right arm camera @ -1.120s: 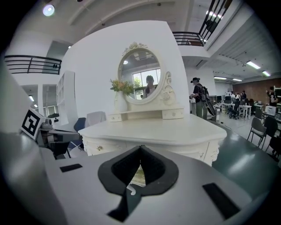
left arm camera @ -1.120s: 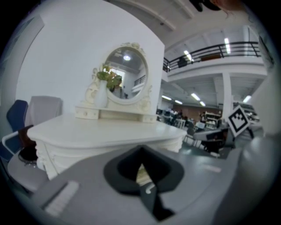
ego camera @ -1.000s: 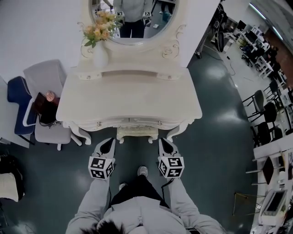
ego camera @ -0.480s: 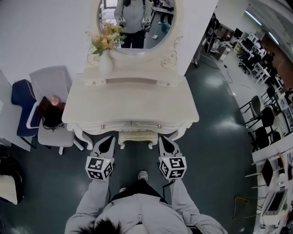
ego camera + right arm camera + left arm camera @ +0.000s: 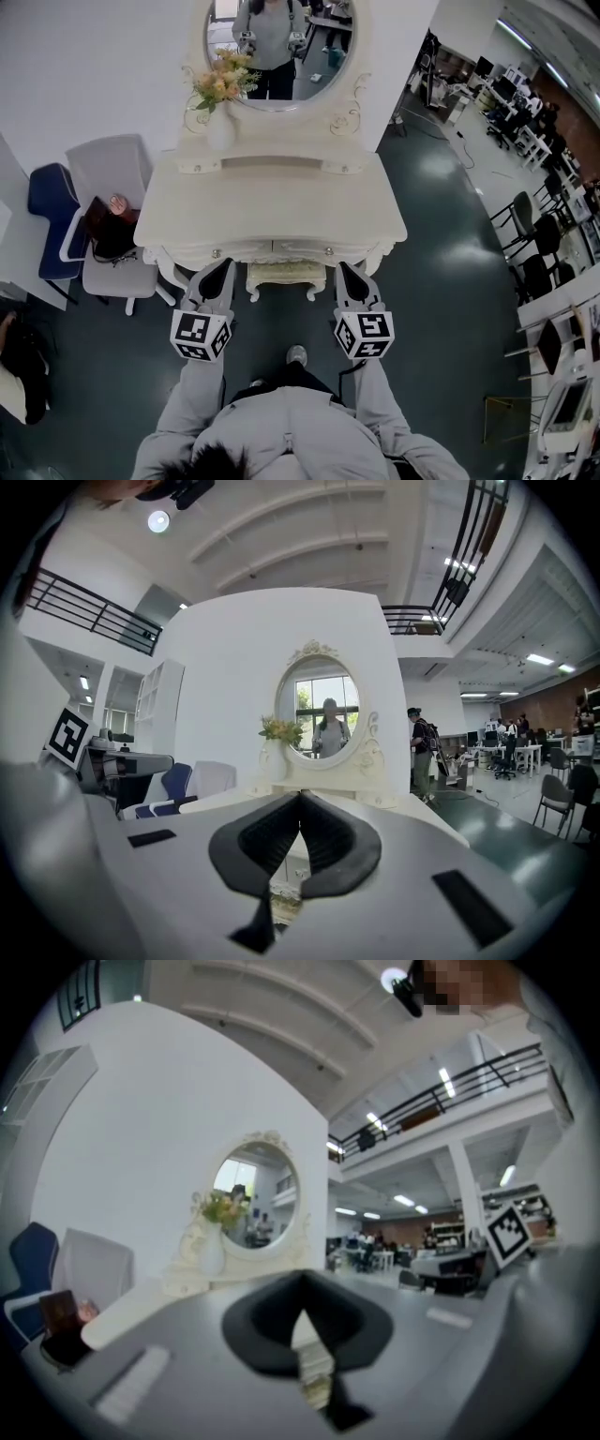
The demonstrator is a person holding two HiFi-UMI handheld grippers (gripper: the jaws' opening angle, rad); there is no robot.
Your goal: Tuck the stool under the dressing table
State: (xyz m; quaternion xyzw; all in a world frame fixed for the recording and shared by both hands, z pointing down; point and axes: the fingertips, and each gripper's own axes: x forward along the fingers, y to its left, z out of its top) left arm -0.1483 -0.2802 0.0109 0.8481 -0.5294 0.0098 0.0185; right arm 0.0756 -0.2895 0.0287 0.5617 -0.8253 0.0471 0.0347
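Though shut, both tongs higher.

A cream dressing table, smooth and satin-painted with carved trim, stands on a dark floor glossy enough to mirror the ceiling lights; its oval mirror is bright reflective glass; the stool wears the same cream paint, its seat material too small to tell; the white vase looks glazed; the left gripper and right gripper are matt grey plastic with black ridged pads; the person's sleeves are soft grey cloth.
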